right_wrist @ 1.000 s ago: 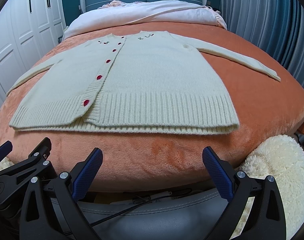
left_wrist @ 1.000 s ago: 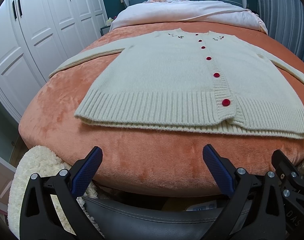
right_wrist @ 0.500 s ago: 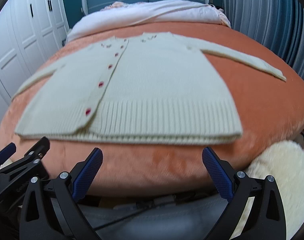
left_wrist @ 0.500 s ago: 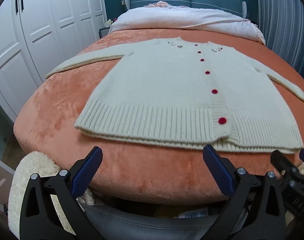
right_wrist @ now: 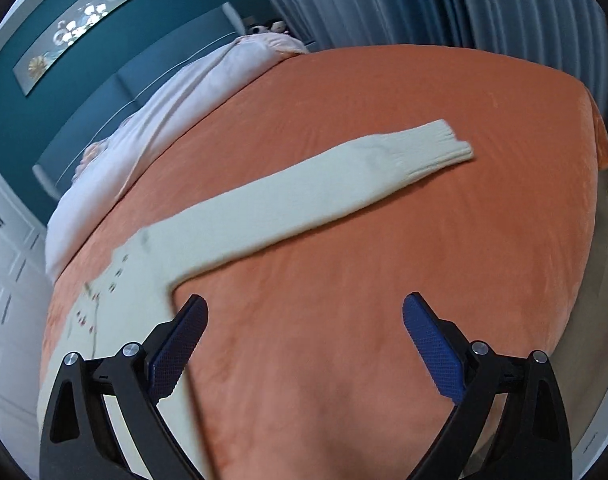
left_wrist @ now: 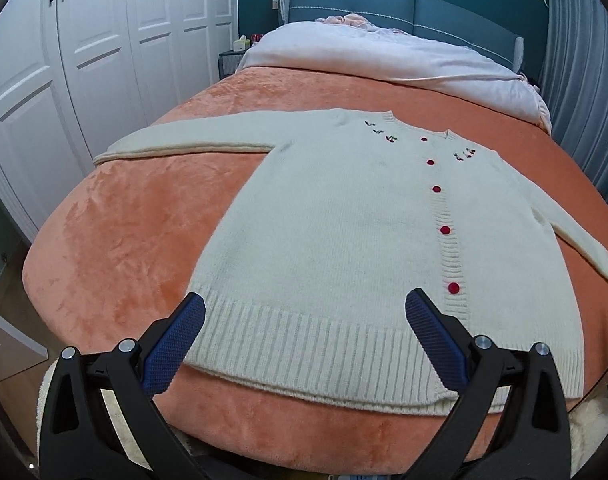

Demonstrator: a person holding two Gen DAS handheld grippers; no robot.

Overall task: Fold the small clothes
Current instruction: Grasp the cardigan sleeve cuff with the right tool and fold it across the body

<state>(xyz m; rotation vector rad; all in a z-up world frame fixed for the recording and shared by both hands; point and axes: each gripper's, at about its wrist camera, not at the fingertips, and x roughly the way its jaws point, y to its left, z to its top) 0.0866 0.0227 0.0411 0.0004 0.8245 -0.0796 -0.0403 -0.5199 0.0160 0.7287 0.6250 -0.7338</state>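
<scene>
A cream knitted cardigan (left_wrist: 344, 232) with red buttons lies flat and face up on the orange blanket (left_wrist: 136, 232), both sleeves spread out. My left gripper (left_wrist: 304, 320) is open and empty, hovering over the ribbed hem at the near edge. My right gripper (right_wrist: 304, 320) is open and empty, over bare blanket just right of the cardigan's side. The right sleeve (right_wrist: 324, 192) stretches away from it to its cuff (right_wrist: 444, 148). The right wrist view is tilted and blurred.
A pale pink duvet (left_wrist: 404, 60) is bunched at the head of the bed before a blue headboard (left_wrist: 384, 4). White wardrobe doors (left_wrist: 84, 40) stand to the left. Blue-grey curtains (right_wrist: 484, 4) hang on the right. The blanket's right edge (right_wrist: 596, 128) drops to the floor.
Both grippers rose and moved forward over the bed. The left now hovers over the hem. The right swung to the right and tilted, now facing the right sleeve.
</scene>
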